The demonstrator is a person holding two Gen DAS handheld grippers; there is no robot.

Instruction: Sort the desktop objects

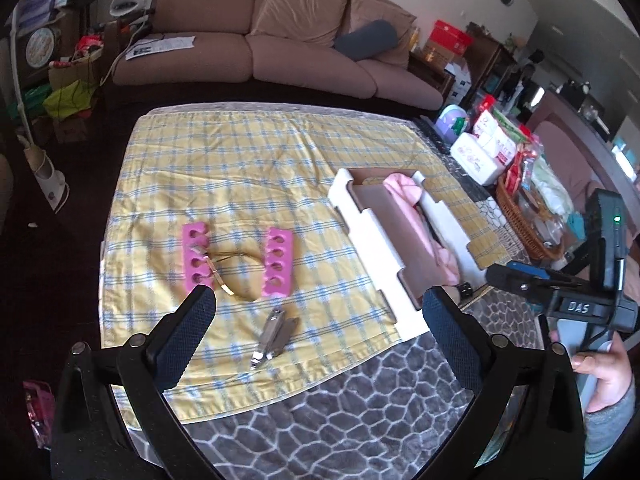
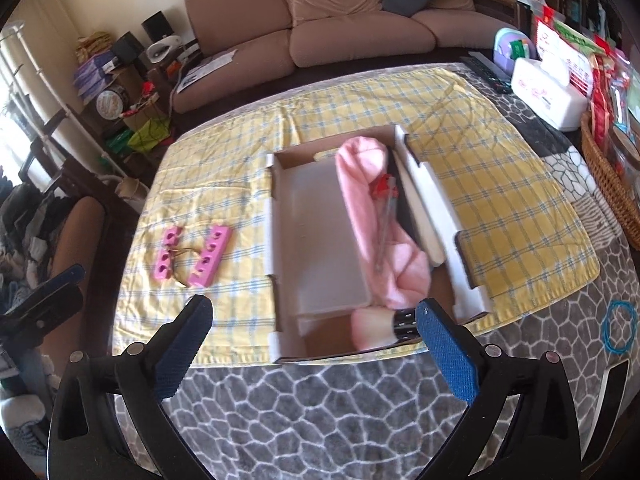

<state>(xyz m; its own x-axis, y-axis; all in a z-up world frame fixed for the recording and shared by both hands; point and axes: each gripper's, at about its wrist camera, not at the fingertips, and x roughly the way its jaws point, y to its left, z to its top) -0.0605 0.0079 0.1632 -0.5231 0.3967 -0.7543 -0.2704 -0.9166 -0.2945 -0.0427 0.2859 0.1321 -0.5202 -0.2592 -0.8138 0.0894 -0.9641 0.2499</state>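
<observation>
So, both sets of tongs are seen spread wide with nothing clamped: the left tongs (image 1: 320, 300) are hung over the near edge of the yellow checked cloth (image 1: 248, 152), the right tongs (image 2: 314, 312) over the near end of the cardboard box (image 2: 280, 264).

The cloth is laid on a desk covered with a grey pebble-pattern mat (image 1: 320, 420). On the cloth's left side two pink toe separators (image 1: 196, 258) are laid side by side, with a thin gold-coloured metal tool (image 1: 224, 280) draped across and between them. Nearer the left tongs, silver nail clippers (image 1: 274, 338) are left lying flat, nothing stacked on them.

Inside the box a white tray (image 2: 328, 240) is set on the left, a pink towel (image 2: 368, 208) on the right with a red-topped clear item (image 2: 386, 216) on it, and a fluffy brush (image 2: 384, 326) at the near end, just beside the right tongs' right finger.

Off to the right, the desk edge is crowded by a wicker basket (image 2: 608, 184), a white tissue box (image 2: 548, 92) and snack packets. A blue elastic band (image 2: 620, 326) is left on the mat. A brown sofa (image 1: 260, 28) is parked behind.
</observation>
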